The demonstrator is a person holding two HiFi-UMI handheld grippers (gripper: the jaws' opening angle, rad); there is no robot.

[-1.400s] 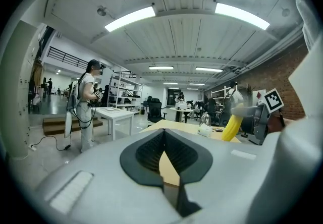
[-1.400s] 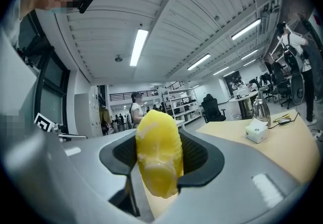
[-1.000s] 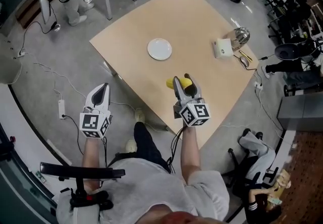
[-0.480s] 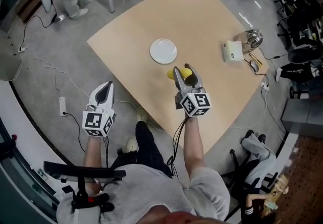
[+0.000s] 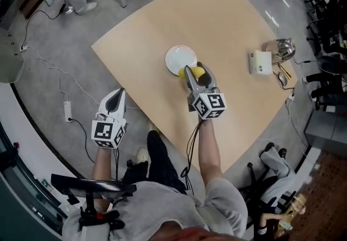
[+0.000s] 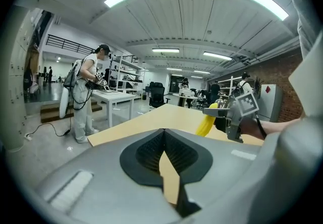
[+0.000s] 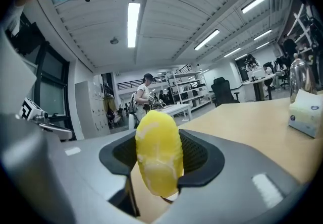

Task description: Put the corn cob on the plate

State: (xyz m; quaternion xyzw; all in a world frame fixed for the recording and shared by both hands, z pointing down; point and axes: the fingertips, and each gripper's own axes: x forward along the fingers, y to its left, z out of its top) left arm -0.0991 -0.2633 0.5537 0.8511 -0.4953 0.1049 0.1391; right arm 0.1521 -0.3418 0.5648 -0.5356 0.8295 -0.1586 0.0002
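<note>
Corn cob (image 5: 197, 73) sits clamped in the right tool (image 5: 194, 67) at the near edge of the plate (image 5: 175, 55); the left tool (image 5: 120, 92) is closed, empty.

We see a yellow corn cob (image 7: 157, 155), white plate (image 5: 174, 56), tan table (image 5: 227, 17); left claw (image 5: 119, 93) & right claw (image 5: 195, 69) grey w/ blk-&-white square-patterned marker cubes (image 5: 209, 105).

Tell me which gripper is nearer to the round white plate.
Right. The right gripper, shut on the yellow corn cob, is at the round white plate's near edge; the left gripper hangs off the tan table's side, far away.
</note>
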